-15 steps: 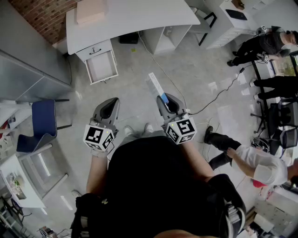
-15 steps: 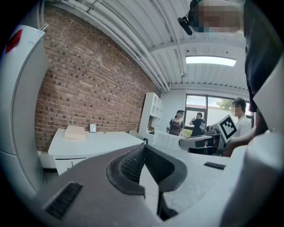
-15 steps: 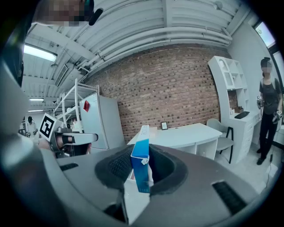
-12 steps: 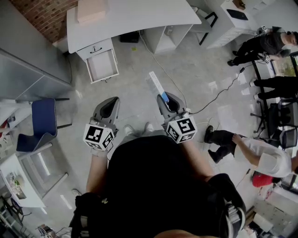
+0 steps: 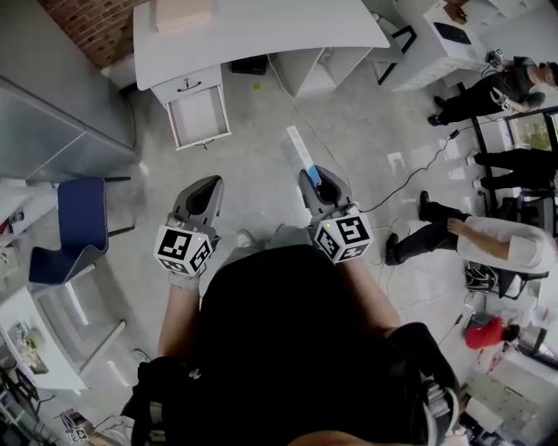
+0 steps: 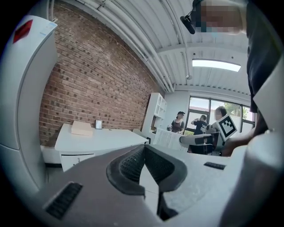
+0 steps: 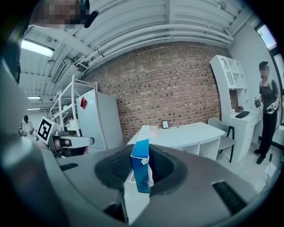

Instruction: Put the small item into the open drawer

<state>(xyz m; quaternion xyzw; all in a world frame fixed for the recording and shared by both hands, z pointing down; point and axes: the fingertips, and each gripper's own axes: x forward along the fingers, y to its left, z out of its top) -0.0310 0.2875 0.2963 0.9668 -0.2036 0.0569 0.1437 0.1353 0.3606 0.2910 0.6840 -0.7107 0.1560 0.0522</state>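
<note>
In the head view my right gripper (image 5: 312, 176) is shut on a long, thin white box with a blue end (image 5: 296, 152) that sticks out forward past the jaws. The right gripper view shows the same blue and white box (image 7: 140, 170) standing on edge between the pads of the right gripper (image 7: 144, 153). My left gripper (image 5: 207, 183) is held level beside it, shut with nothing in it; its pads meet in the left gripper view (image 6: 144, 150). The open white drawer (image 5: 199, 116) hangs under the left end of the white desk (image 5: 261, 35), well ahead of both grippers.
A tan carton (image 5: 183, 13) lies on the desk. A blue chair (image 5: 78, 226) stands at the left beside grey cabinets. A black cable (image 5: 410, 174) runs over the floor at the right, where a person in white (image 5: 493, 239) and people in black (image 5: 488, 91) are.
The desk and drawer have shifted slightly right and nearer in the head view. The person in white at the right has stepped further up. Both grippers keep their pose and the box stays held.
</note>
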